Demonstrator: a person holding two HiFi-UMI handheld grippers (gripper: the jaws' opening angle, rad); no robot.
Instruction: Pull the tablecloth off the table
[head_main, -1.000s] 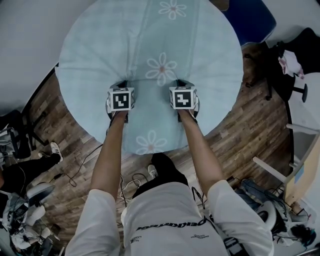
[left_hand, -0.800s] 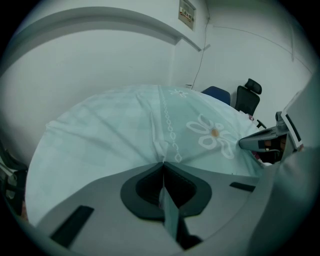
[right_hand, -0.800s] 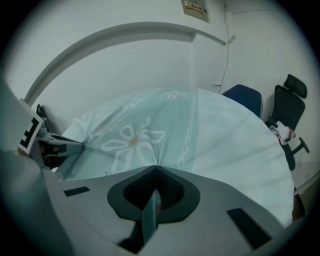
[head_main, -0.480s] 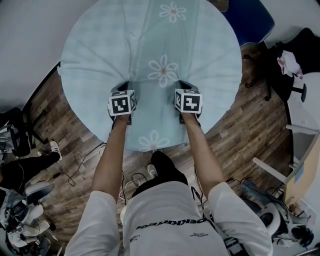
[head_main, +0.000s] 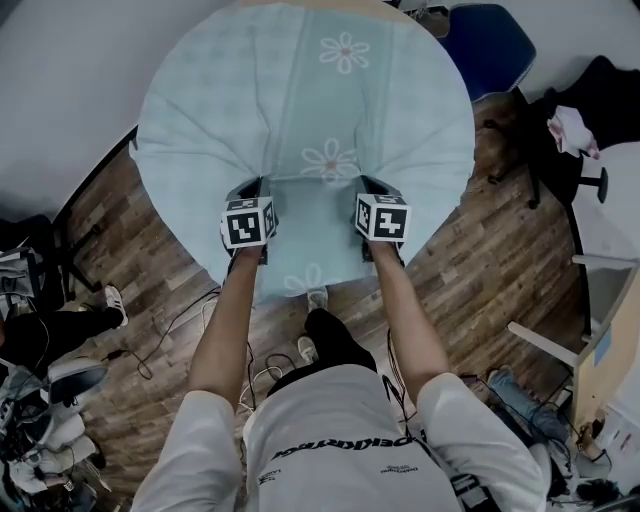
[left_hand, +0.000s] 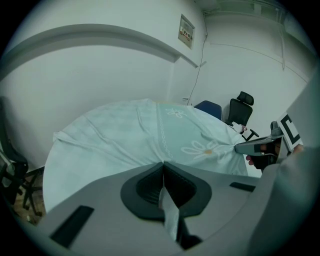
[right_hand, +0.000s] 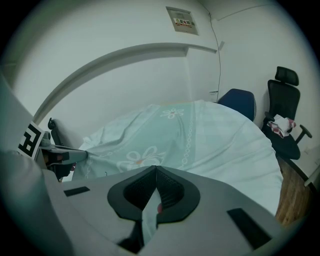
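A pale blue tablecloth (head_main: 300, 110) printed with white daisies covers the round table, which is almost wholly hidden under it. My left gripper (head_main: 250, 192) is shut on a pinch of the cloth near the table's front edge, and creases fan out from the grip. My right gripper (head_main: 372, 188) is shut on the cloth the same way, a daisy's width to the right. In the left gripper view a fold of tablecloth (left_hand: 150, 135) runs down between the closed jaws of the left gripper (left_hand: 163, 166). The right gripper view shows cloth (right_hand: 200, 135) pinched in the right gripper (right_hand: 155, 170).
A blue chair (head_main: 495, 45) stands behind the table at the right. A black office chair (head_main: 590, 105) with a pink cloth on it is further right. Cables (head_main: 150, 340) lie on the wooden floor at the left. A white wall curves round the left side.
Both grippers have drawn back toward me with the cloth in them. The tablecloth has slid along, its pinched part now bunched with creases, and its front hem hangs nearer my legs.
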